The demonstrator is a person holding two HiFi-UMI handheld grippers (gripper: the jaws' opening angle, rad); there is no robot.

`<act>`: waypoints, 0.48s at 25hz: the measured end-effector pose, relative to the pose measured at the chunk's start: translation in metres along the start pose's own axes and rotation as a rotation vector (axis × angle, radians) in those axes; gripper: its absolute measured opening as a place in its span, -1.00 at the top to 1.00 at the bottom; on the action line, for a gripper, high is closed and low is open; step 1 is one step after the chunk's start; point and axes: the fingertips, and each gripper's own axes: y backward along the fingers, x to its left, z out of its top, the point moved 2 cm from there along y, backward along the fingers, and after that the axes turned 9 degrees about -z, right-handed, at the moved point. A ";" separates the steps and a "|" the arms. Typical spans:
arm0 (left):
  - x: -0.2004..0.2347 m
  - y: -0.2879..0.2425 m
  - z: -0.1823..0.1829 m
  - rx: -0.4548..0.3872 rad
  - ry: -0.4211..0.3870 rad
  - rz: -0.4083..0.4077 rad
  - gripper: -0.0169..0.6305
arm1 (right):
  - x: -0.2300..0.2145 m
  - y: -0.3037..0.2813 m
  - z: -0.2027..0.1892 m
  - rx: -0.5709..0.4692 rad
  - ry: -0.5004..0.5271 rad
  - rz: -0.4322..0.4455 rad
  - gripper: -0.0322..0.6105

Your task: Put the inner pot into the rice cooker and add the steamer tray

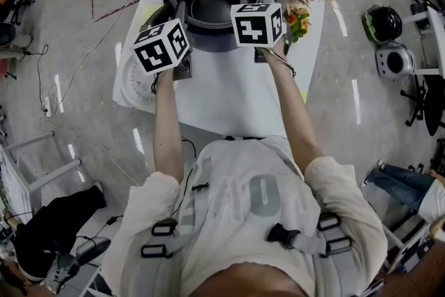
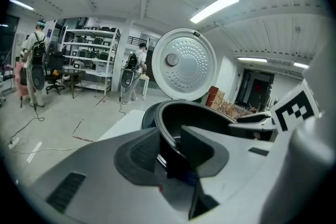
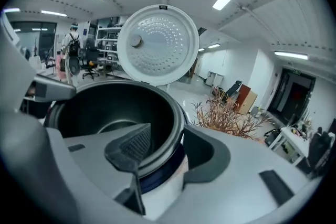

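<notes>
Left gripper [image 2: 170,140] and right gripper [image 3: 161,145] each straddle the inner pot [image 1: 211,5] rim (opposite sides), jaws spread, seemingly not pinching.

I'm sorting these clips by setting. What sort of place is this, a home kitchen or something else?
Probably a lab or workshop, not a kitchen: open metal shelving and office chairs, loose cables across the floor, and the rice cooker standing on a plain white table.
</notes>
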 end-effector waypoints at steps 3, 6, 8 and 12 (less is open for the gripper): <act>-0.002 -0.005 -0.001 0.020 -0.026 -0.001 0.59 | -0.001 -0.004 -0.006 0.008 0.008 -0.007 0.24; -0.003 -0.007 0.000 0.019 -0.036 -0.011 0.58 | -0.003 -0.006 -0.005 0.003 0.002 0.009 0.23; -0.002 -0.007 0.000 0.019 -0.039 -0.011 0.58 | -0.002 -0.005 -0.005 0.001 0.000 0.013 0.22; -0.002 -0.007 -0.002 0.025 -0.053 -0.009 0.57 | -0.001 -0.006 -0.007 -0.003 -0.005 0.022 0.22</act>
